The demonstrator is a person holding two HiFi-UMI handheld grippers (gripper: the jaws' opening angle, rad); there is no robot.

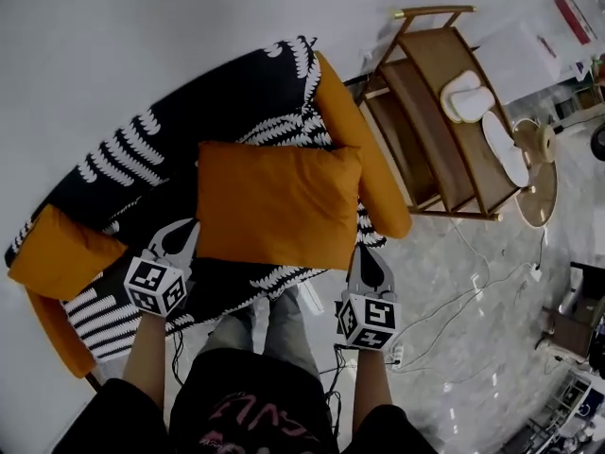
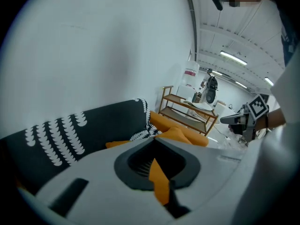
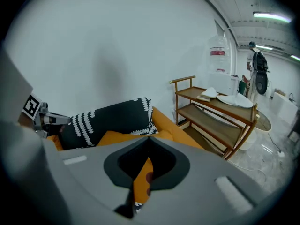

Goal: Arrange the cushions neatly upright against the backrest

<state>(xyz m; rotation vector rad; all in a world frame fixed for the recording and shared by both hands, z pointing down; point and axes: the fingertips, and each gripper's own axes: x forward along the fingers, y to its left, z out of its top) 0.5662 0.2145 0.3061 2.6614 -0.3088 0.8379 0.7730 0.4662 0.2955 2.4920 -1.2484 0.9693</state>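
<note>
Left tongs (image 1: 182, 235) and right tongs (image 1: 368, 258) clamp shut on near corners of the orange cushion (image 1: 279, 201) — likely to prop it against the backrest (image 1: 213, 97).

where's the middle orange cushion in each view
Head view: orange cushion at centre, over the sofa.
Left gripper view: lower centre, pinched between the jaws.
Right gripper view: lower centre, also between the jaws.
Shared landmark: wooden shelf, right of the sofa.

We read no words anywhere; pink lettering (image 1: 253, 418) on the dark shirt (image 1: 213, 391) stays illegible (upside down, cropped).
</note>
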